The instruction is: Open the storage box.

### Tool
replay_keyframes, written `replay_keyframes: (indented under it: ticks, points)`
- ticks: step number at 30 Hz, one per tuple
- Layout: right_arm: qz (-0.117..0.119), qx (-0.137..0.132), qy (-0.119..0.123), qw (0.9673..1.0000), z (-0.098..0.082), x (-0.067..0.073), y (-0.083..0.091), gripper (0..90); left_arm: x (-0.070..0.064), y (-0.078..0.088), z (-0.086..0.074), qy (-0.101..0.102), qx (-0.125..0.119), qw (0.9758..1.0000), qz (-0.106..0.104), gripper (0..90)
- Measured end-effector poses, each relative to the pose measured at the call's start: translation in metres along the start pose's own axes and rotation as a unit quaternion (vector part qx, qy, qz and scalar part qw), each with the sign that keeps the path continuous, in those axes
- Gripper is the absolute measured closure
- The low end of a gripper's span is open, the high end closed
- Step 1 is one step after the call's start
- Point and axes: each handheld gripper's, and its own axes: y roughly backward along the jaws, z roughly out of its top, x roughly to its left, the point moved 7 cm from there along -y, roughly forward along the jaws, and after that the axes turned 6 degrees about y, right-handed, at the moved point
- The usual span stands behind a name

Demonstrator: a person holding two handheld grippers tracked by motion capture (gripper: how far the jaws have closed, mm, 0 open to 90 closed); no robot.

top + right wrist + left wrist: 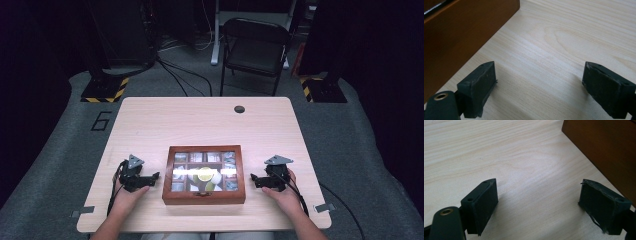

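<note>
A brown wooden box (pixel 204 175) with a glass lid sits shut near the table's front edge; several compartments with packets show through the glass. My left gripper (pixel 151 178) rests on the table just left of the box, open, with bare wood between its jaws. Its own view has the left gripper (pixel 537 203) beside the box's side wall (pixel 606 150). To the right of the box lies my right gripper (pixel 254 179), open too and holding nothing. From the right gripper (pixel 539 87), the box wall (pixel 461 32) stands at the left.
The light wooden table (pixel 200 120) has a round cable hole (pixel 239 109) near its far edge. A black folding chair (pixel 255 45) stands beyond the table. Metal clips (pixel 324 207) sit at the table's front corners.
</note>
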Motion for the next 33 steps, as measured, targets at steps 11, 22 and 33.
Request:
replay_keyframes:
  ticks: [11,22,33]
  points:
    - [-0.003,0.002,-0.001,1.0000,0.0000,0.0003,-0.0001,10.9,-0.0001,0.0004,-0.0002,0.002,0.001,1.0000,0.000,15.1]
    - [-0.006,-0.003,-0.010,0.9999,0.0001,0.0003,0.0008,14.5,0.0001,0.0005,-0.0002,0.002,0.000,1.0000,0.002,15.6]
    - [-0.009,0.009,-0.013,0.9998,0.0009,0.0000,0.0042,22.1,-0.0025,0.0032,0.0002,0.015,-0.004,0.9999,0.002,22.5]
